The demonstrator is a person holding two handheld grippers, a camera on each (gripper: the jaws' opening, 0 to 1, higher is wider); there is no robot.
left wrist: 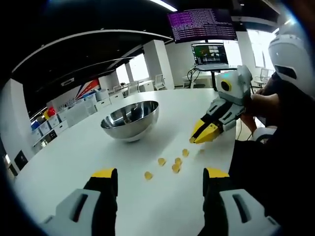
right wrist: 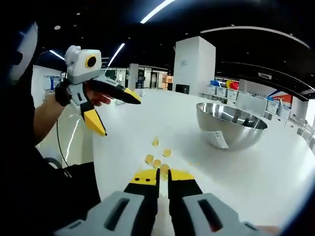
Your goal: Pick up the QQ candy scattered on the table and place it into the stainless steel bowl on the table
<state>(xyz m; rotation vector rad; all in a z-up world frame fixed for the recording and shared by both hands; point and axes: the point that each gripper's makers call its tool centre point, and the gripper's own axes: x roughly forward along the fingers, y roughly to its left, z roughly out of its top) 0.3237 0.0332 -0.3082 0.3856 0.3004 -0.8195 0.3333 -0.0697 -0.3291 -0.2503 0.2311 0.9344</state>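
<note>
Several yellow QQ candies (left wrist: 175, 168) lie in a loose cluster on the white table (left wrist: 64, 162), just beyond my left gripper (left wrist: 160, 174), which is open and has nothing between its jaws. The stainless steel bowl (left wrist: 130, 119) stands upright farther back, left of the candies. My right gripper (left wrist: 196, 138) comes in from the right, jaws together, tips low over the nearest candy. In the right gripper view, the right gripper (right wrist: 163, 176) is shut, with the candies (right wrist: 157, 163) right at its tips. The bowl (right wrist: 231, 125) is at the right, and the left gripper (right wrist: 118, 114) is raised and open.
A person's hand (right wrist: 96, 98) and dark sleeve hold the left gripper. The table's curved edge (left wrist: 229, 147) runs close to the candies on the person's side. Monitors (left wrist: 209, 51) stand beyond the table's far end. Shelves with coloured bins (left wrist: 54, 123) line the wall.
</note>
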